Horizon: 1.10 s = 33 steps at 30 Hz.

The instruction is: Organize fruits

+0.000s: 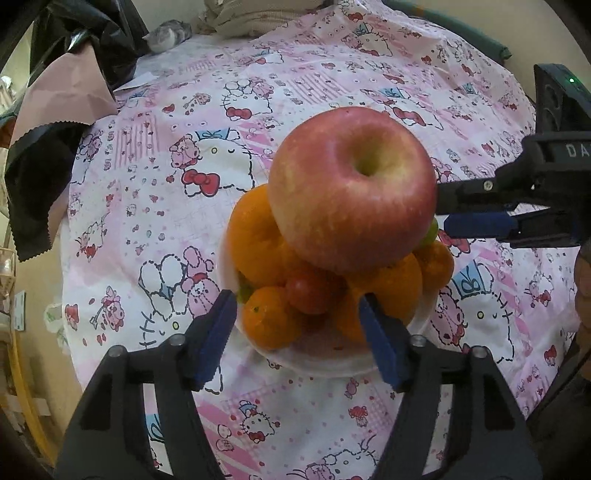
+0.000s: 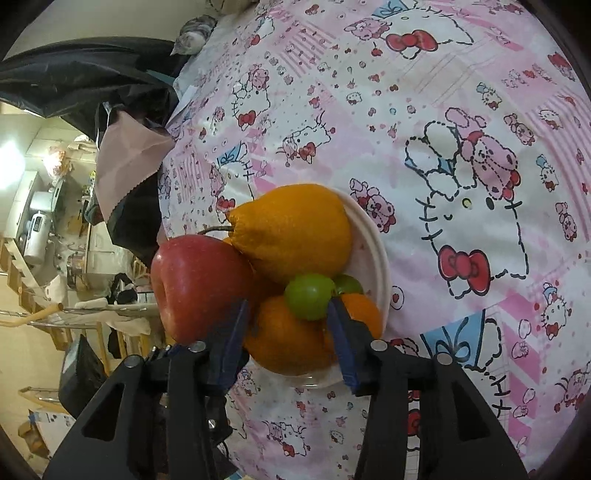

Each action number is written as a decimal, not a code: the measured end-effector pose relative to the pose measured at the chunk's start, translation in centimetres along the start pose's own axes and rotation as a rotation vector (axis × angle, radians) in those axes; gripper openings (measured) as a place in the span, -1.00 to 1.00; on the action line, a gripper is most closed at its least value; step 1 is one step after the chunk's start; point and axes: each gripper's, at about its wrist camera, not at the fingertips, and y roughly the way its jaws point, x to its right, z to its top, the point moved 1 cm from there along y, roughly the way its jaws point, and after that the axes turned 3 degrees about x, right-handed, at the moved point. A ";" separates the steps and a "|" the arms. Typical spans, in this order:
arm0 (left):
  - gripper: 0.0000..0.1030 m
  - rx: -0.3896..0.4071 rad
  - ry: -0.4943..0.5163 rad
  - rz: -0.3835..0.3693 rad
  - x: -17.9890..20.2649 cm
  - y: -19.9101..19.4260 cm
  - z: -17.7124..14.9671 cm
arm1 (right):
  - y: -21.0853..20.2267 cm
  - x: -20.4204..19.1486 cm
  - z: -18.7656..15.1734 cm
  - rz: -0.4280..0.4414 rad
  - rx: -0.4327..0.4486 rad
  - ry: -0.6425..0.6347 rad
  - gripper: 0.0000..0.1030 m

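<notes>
A white plate (image 1: 325, 365) (image 2: 380, 258) holds a heap of fruit. A big red apple (image 1: 351, 184) (image 2: 195, 284) lies on top of several oranges, among them a large necked orange (image 2: 295, 229) (image 1: 255, 240). A small red tomato (image 1: 308, 295) and a small orange (image 1: 269, 317) lie at the heap's near side, between the fingers of my open left gripper (image 1: 297, 321); its pads do not press on them. My right gripper (image 2: 288, 328) (image 1: 476, 210) is open beside the apple, with an orange (image 2: 291, 336) and a green fruit (image 2: 308, 295) between its fingers.
The table wears a pink cartoon-print cloth (image 1: 332, 74) (image 2: 443, 110). A black plastic bag (image 1: 85, 33) (image 2: 81, 81) and a pink and black cloth (image 1: 62, 96) (image 2: 129, 155) lie at its left edge. A grey bundle (image 1: 168, 35) sits at the far edge.
</notes>
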 end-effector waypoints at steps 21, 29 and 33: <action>0.27 0.120 -0.046 0.025 0.8 -7.5 -1.7 | -6.9 -3.3 -3.9 -0.026 0.152 -0.173 0.81; 0.43 0.226 -0.091 0.075 0.9 -11.9 -4.1 | -10.7 -5.2 -8.5 -0.112 0.295 -0.324 0.96; 0.64 0.279 -0.156 0.096 0.2 -14.2 -5.2 | -12.3 -5.9 -10.7 -0.202 0.392 -0.397 1.00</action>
